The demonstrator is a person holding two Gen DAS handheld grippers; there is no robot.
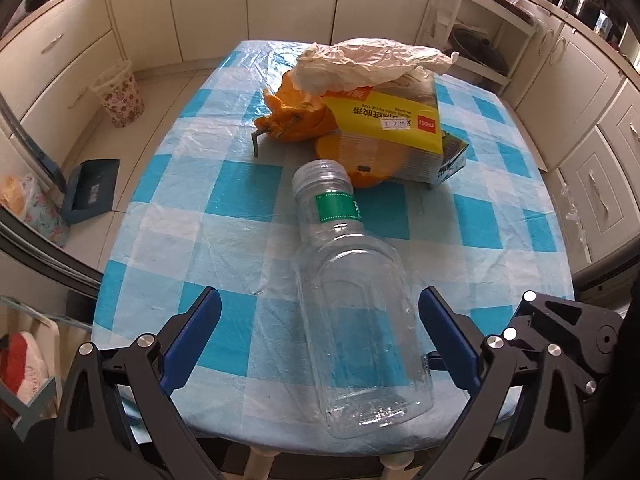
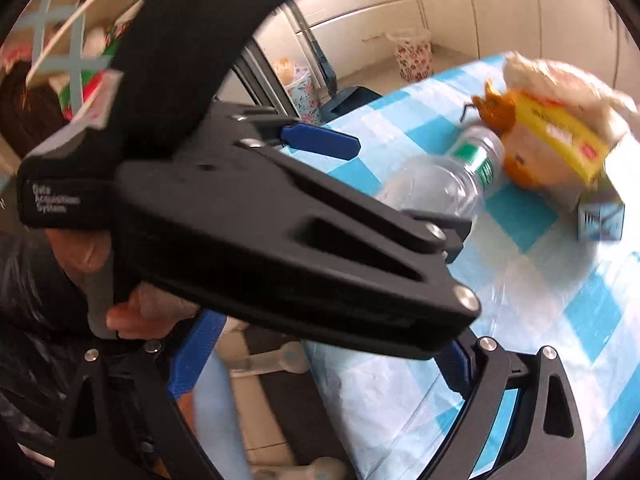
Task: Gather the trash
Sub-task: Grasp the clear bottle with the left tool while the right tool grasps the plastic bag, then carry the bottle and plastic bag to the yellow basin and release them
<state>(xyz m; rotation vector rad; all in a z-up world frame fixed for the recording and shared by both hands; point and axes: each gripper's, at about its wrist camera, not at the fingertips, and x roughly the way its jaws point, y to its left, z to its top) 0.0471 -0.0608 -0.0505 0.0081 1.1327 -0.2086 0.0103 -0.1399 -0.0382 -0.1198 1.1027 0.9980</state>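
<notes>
Left gripper (image 1: 320,312) sits w/ jaws spread wide, straddling the clear plastic bottle (image 1: 360,312) that lies on its side on the table (image 1: 168,216), cap pointing away twd the pile. Pads aren't pressing on it yet: gap shows on both sides, bigger on the left one. So nothing's held, bottle rests on the blue-check cloth near the table's front edge.

Right gripper (image 2: 324,356) is wide open too, empty, hanging off the table's near edge & behind the left tool, which fills most of its view. A hand (image 2: 140,312) shows wrapped round the left tool's handle.

Rest of the trash is heaped mid-table: yellow box (image 1: 394,128), orange peel (image 1: 296,120) beside & under it, crumpled plastic bag (image 1: 360,64) draped on top, small dark carton (image 1: 454,156) poking out at the box's right. Bottle cap nearly touches the peel.

Step in hand, I'd say: lining up the 1st pick, the bottle. Flowered bin (image 1: 118,94) on the floor by the cabinets looks the likely drop spot.

Next move prob needs the left jaws centred on the bottle, then closed gently; smooth thin plastic may slip or squash. Then carry it well left to the bin.
</notes>
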